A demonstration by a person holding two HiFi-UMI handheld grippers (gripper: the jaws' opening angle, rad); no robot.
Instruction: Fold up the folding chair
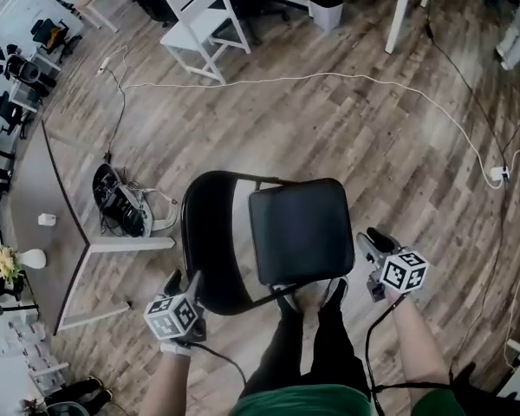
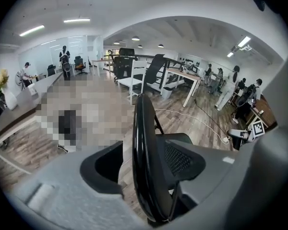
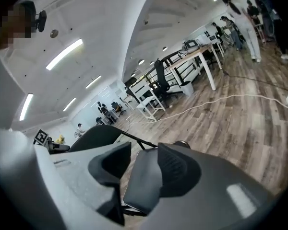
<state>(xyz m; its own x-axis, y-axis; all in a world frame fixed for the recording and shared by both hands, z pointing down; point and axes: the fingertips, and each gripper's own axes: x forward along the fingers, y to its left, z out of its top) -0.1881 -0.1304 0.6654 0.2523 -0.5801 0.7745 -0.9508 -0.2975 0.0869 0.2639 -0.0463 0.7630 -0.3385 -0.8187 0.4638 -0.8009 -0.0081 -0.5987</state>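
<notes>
Head view: the folding chair (image 1: 269, 232) stands unfolded at the centre of the frame on the wooden floor (image 1: 373, 120). Its black seat (image 1: 299, 232) is to the right and its backrest (image 1: 210, 250) to the left. The left gripper (image 1: 184, 282) is at the backrest's lower edge and the right gripper (image 1: 374, 243) at the seat's right edge. A white chair (image 1: 204, 24) stands at upper left, and a white cable (image 1: 329, 78) trails across the boards.

Left gripper view: the claw is released, jaws wide, with the backrest's glossy rim standing upright between them (a clear gap shows on the left side).

Right gripper view: the claw is released, jaws partly apart astride the seat's edge, not clamped.
</notes>
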